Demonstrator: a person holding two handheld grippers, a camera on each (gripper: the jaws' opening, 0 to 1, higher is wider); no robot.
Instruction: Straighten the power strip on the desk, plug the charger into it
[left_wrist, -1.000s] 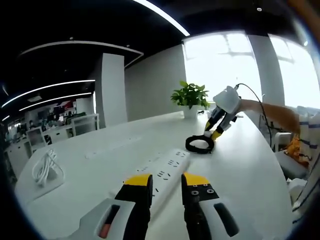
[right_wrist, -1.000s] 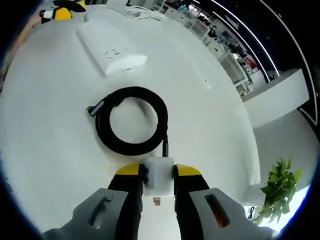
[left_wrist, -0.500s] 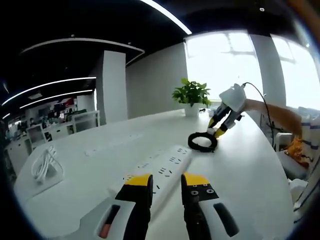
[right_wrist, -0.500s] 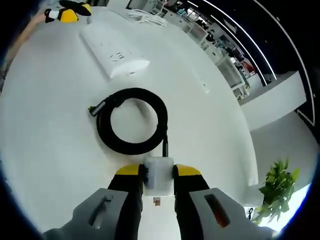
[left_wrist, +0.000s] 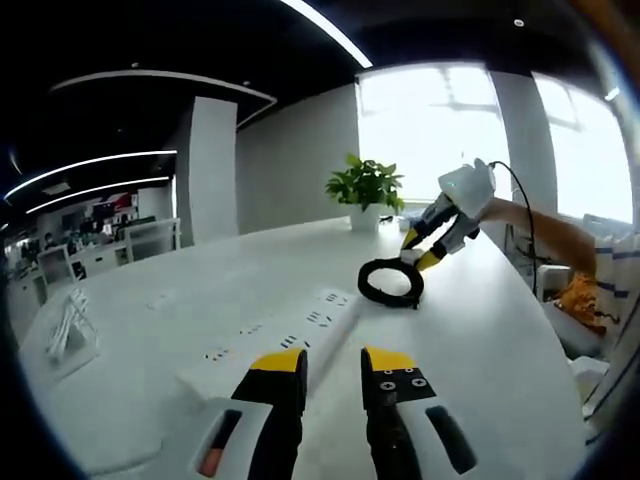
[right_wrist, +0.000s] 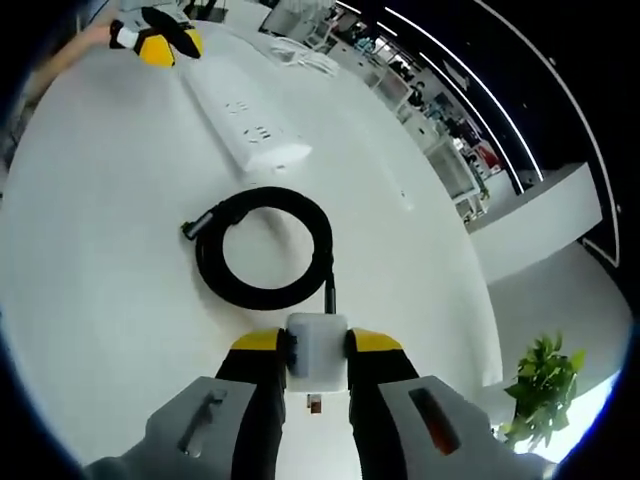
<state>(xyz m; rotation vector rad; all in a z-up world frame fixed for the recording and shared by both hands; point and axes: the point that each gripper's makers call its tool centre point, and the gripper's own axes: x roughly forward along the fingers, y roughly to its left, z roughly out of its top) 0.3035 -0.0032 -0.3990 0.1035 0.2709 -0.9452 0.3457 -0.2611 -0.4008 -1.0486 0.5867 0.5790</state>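
Desk (right_wrist: 90, 300): white, broad.
Power strip (right_wrist: 247, 121): upper centre, slanted.
Cable coil (right_wrist: 265, 247): mid-frame, black.
Charger (right_wrist: 316, 347): lower centre, clamped by right gripper (right_wrist: 316, 345).
Left gripper (left_wrist: 333, 362): slightly parted, empty, at strip's end. Advice: square strip gently before plugging.

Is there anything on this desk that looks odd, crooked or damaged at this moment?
Nothing looks damaged or spilled. The white power strip lies slanted across the desk, with no plug in the sockets that show. The charger is gripped in the right gripper, and its black cable lies in a neat coil.
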